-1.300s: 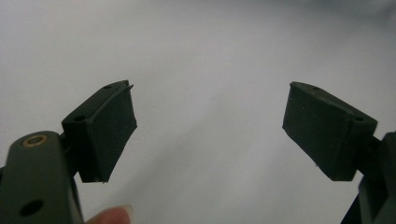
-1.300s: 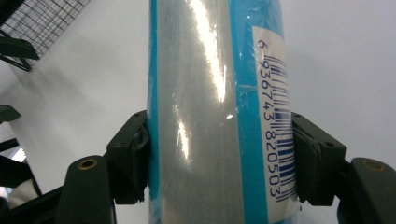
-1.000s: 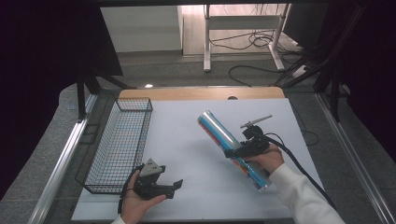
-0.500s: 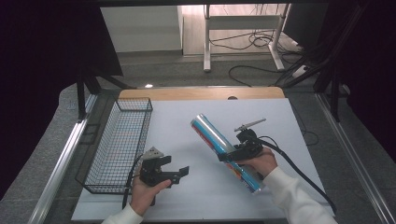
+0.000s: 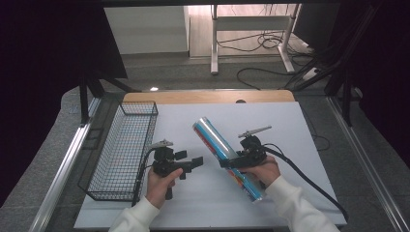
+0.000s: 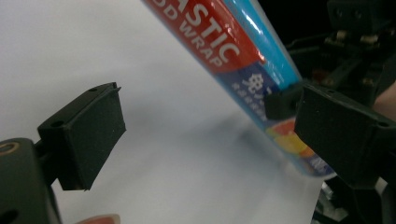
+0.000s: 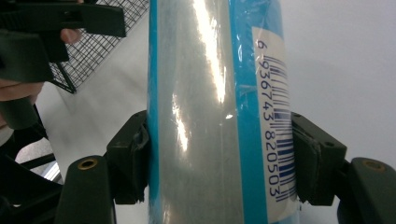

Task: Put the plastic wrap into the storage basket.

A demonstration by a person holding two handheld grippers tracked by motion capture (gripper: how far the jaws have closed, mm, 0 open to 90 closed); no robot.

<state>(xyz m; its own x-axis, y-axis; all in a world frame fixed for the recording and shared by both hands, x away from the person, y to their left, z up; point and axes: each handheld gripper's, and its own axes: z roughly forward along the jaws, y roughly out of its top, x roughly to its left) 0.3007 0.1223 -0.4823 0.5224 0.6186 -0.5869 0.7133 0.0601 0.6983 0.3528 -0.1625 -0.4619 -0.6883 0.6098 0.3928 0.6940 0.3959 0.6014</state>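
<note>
Plastic wrap roll (image 5: 226, 157) held tilted above the white tabletop (image 5: 300, 140), clamped across its middle in right claw (image 5: 231, 162). Left claw (image 5: 193, 163) just beside it, just opened wide, empty. Wire basket (image 5: 121, 150) at left.

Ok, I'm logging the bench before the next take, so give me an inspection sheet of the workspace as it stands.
Surface: white table top, wooden strip along its far edge.
Job's things: plastic wrap roll, blue and red label, held tilted above the surface; black wire basket at the table's left, nothing seen in it.
Clutter: nothing seen.
Grippers: right gripper shut on the roll, pads on both sides; left gripper open, jaws have just been opening, nothing between them, aimed toward the roll.
Cables: one black cable trails from the right gripper across the table.
Surroundings: dark curtains, desk legs, loose floor cables behind.
</note>
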